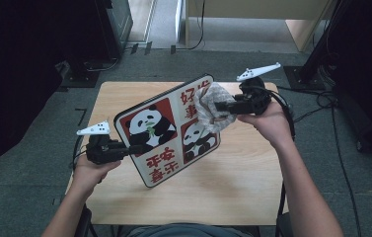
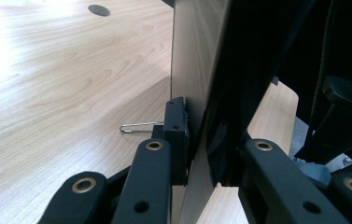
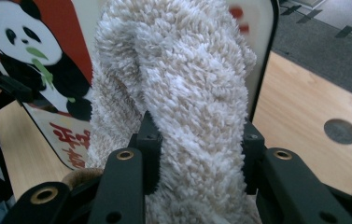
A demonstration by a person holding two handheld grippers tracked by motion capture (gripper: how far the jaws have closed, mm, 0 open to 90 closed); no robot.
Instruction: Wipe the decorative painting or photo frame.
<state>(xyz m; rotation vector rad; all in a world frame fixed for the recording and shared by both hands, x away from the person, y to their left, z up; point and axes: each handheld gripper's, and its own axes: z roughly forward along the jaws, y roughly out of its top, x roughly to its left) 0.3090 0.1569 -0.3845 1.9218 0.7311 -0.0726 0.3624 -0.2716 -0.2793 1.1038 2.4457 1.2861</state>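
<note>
A rectangular board printed with pandas and red characters is held tilted above the wooden table. My left gripper is shut on its lower left edge. In the left gripper view the jaws of the left gripper clamp the thin board edge-on. My right gripper is shut on a fluffy beige cloth, which presses against the board's upper right face. In the right gripper view the cloth bulges between the jaws of the right gripper, in front of the board.
A round cable hole sits in the tabletop. A bent metal wire lies on the table near the left gripper. Cables run over the grey carpet at the right, and dark stands and cabinets line the back.
</note>
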